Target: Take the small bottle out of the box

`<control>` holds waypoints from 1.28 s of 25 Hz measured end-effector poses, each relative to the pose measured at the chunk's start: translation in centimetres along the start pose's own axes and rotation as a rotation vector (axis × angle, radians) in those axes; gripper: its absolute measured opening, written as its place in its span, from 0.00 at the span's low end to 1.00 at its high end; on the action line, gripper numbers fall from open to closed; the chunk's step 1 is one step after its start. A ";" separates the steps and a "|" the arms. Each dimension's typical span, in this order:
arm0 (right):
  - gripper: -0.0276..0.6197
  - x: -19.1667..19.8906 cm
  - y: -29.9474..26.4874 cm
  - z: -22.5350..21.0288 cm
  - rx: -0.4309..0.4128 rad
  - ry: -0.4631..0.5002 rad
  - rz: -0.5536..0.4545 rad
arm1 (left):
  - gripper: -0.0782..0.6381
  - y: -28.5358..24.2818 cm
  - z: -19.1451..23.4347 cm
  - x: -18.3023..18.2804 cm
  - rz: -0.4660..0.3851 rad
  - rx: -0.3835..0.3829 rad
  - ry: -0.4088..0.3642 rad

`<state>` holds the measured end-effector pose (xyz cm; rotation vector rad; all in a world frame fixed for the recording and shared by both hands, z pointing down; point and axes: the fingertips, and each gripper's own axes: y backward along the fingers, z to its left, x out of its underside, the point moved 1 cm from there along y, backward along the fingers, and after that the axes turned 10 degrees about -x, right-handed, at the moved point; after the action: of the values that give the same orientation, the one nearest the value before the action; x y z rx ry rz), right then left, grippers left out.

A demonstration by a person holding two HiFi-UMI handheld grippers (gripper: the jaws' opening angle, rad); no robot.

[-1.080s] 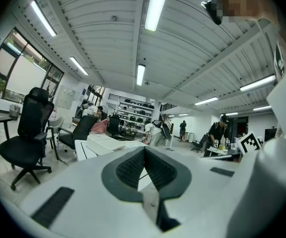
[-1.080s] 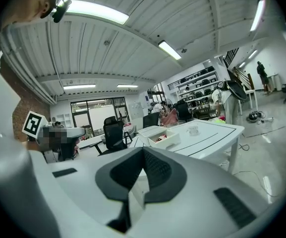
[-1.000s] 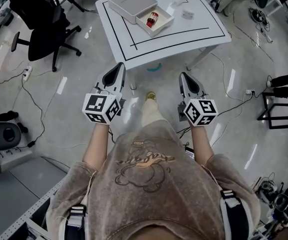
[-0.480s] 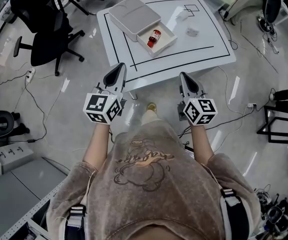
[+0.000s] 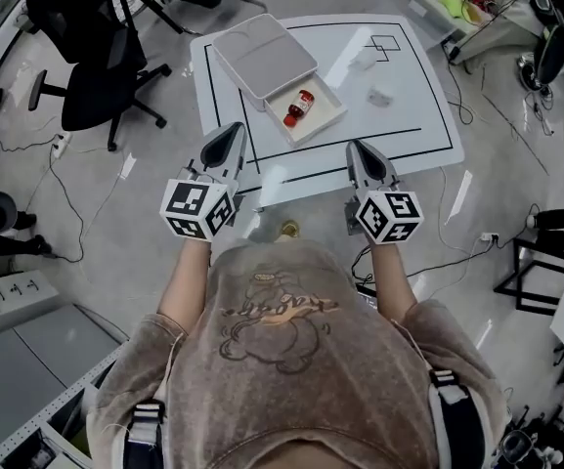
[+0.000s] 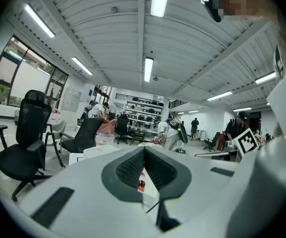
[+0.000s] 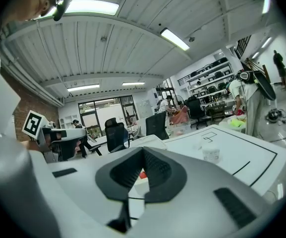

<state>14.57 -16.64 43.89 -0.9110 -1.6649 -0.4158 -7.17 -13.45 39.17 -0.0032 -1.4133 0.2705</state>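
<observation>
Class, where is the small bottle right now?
In the head view, the small bottle lies in the open tray of the box on the white table, ahead of and between the left gripper and right gripper.

Your white table (image 5: pixel 418 86) has a black line rect. round its top & a small double-square outline (image 5: pixel 384 42) at the far right corner. A small clear cup (image 5: pixel 379 97) sits inside the lines, right of centre. Left of the table there's a black office chair (image 5: pixel 91 86), w/ a power strip (image 5: pixel 59 145) on the grey floor near its base & loose cables (image 5: pixel 457 252) about. Top right, another table holds yellow-green items (image 5: pixel 455 1). Ceiling strip lights (image 6: pixel 148 69) are lit overhead.
</observation>
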 end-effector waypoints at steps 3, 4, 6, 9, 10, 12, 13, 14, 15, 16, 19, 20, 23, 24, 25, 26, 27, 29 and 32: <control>0.04 -0.8 -1.0 -1.0 0.001 -0.004 -0.014 | 0.12 -1.5 0.2 -0.4 -0.004 0.006 0.002; 0.04 -0.9 -1.2 -1.3 0.006 -0.007 -0.017 | 0.12 -2.0 0.2 -0.5 -0.005 0.011 0.002; 0.04 -1.1 -1.5 -1.9 0.022 -0.015 -0.024 | 0.12 -3.1 0.1 -0.8 -0.003 0.032 -0.005; 0.04 -1.5 -2.0 -2.4 0.048 -0.021 -0.034 | 0.12 -4.3 -0.1 -1.0 0.005 0.077 -0.018; 0.04 -1.7 -2.1 -2.4 0.057 -0.021 -0.038 | 0.12 -4.7 -0.1 -1.1 0.008 0.091 -0.019; 0.04 -1.9 -2.3 -2.5 0.080 -0.025 -0.047 | 0.12 -5.3 -0.2 -1.3 0.012 0.117 -0.018; 0.04 -1.9 -2.4 -2.5 0.091 -0.027 -0.051 | 0.12 -5.5 -0.2 -1.4 0.014 0.131 -0.017; 0.04 -2.0 -2.5 -2.5 0.100 -0.027 -0.054 | 0.12 -5.7 -0.3 -1.5 0.015 0.145 -0.016; 0.04 -2.2 -2.7 -2.5 0.108 -0.025 -0.057 | 0.12 -5.9 -0.3 -1.5 0.017 0.160 -0.015; 0.04 -2.4 -2.9 -2.5 0.116 -0.023 -0.061 | 0.12 -6.1 -0.3 -1.6 0.018 0.175 -0.015; 0.04 -2.8 -3.4 -2.4 0.135 -0.019 -0.079 | 0.12 -6.7 -0.2 -1.5 0.023 0.212 -0.013; 0.04 -2.8 -3.4 -2.3 0.141 -0.018 -0.084 | 0.12 -6.9 -0.1 -1.4 0.023 0.218 -0.010; 0.04 -3.1 -3.5 -2.0 0.157 -0.011 -0.095 | 0.12 -7.3 0.1 -1.5 0.023 0.231 0.007; 0.04 -3.2 -3.4 -2.0 0.163 -0.010 -0.099 | 0.12 -7.4 0.1 -1.5 0.023 0.237 0.010; 0.04 -3.2 -3.4 -1.9 0.168 -0.011 -0.103 | 0.12 -7.5 0.1 -1.5 0.023 0.244 0.010; 0.03 -3.2 -3.4 -1.9 0.171 -0.012 -0.107 | 0.12 -7.6 0.1 -1.5 0.024 0.249 0.010; 0.04 -3.2 -3.4 -1.8 0.172 -0.013 -0.111 | 0.12 -7.6 0.2 -1.4 0.024 0.253 0.010; 0.08 -3.3 -3.5 -1.7 0.167 -0.014 -0.114 | 0.12 -7.8 0.3 -1.4 0.026 0.259 0.011; 0.13 -3.4 -4.0 -1.6 0.156 -0.015 -0.112 | 0.12 -8.0 0.6 -1.3 0.026 0.265 0.013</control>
<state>12.84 -21.50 41.96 -0.7101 -1.7417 -0.3500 -6.45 -21.55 39.26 0.1937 -1.3569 0.4766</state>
